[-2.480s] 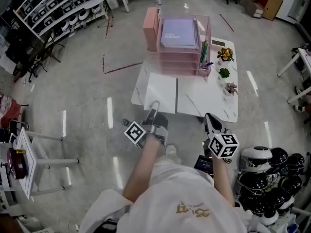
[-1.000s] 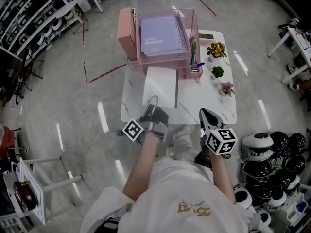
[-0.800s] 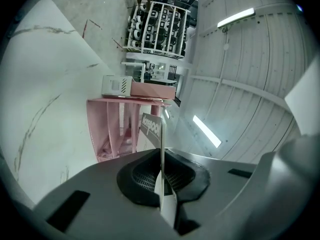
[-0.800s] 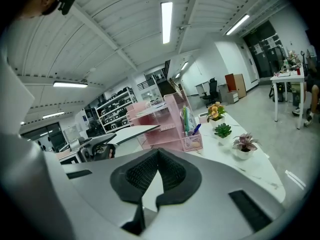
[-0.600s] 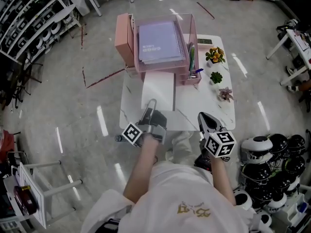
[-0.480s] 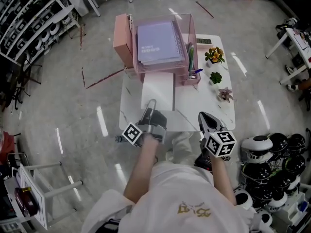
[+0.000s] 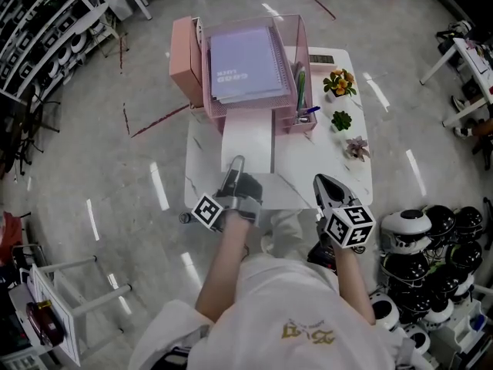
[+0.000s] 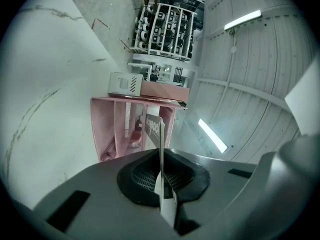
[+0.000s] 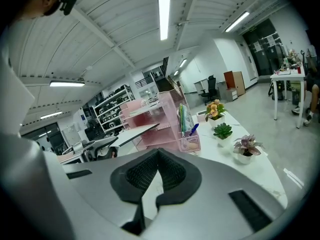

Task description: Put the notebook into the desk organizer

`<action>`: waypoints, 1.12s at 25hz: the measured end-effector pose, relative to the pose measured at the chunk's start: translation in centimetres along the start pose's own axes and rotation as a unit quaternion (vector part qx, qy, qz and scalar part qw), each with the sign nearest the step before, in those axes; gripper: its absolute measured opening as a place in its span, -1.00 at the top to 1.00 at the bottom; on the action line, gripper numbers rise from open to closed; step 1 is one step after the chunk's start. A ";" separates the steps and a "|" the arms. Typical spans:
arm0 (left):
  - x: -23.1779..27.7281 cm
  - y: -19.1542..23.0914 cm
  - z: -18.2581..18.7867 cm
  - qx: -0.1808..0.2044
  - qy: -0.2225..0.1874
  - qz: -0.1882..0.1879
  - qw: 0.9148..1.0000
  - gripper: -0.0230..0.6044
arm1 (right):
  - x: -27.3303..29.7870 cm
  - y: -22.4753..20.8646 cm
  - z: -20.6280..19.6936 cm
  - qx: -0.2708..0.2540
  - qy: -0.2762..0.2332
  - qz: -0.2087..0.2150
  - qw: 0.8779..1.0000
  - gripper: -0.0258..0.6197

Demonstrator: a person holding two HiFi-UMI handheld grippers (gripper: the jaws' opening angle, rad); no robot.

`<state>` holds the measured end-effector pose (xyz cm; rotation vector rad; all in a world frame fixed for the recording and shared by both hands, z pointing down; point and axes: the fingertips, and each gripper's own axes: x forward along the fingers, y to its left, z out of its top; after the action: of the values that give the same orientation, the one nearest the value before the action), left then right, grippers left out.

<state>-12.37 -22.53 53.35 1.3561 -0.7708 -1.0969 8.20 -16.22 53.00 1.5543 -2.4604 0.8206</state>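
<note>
Left claw (image 7: 236, 163) is gripping near edge of notebook (image 7: 247, 136); far end is poking into lower tray of organizer (image 7: 202, 75), above surface (image 7: 327, 156). Right claw (image 7: 323, 183) is clenched, empty. Notebook is looking light, thin and probably floppy; mid-edge grip is suiting it.

The white notebook (image 7: 246, 141) is held level by the left hand-held gripper (image 7: 236, 161), its far edge inside a lower tier of the pink desk organizer (image 7: 206, 83).

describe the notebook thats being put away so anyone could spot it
On the white table stands a pink organizer. The notebook reaches from its front toward the person, near edge pinched in the left gripper. It is plain white, unlike the purple notebook on top.
</note>
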 end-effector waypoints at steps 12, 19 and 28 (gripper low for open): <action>2.0 1.6 1.0 -0.007 -0.009 0.012 1.000 0.84 | 2.4 -1.1 0.4 0.003 0.015 -0.001 1.000 0.88; 3.1 2.7 1.6 -0.011 -0.015 0.021 1.000 0.84 | 3.6 -1.9 0.5 0.006 0.024 -0.005 1.000 0.88; 4.9 3.9 2.5 -0.003 -0.030 0.031 0.999 0.84 | 5.1 -3.3 0.7 0.010 0.033 -0.007 0.999 0.88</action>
<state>-12.37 -28.42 56.65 1.2909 -0.8472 -1.0953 8.79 -21.77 55.55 1.5252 -2.3996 0.8813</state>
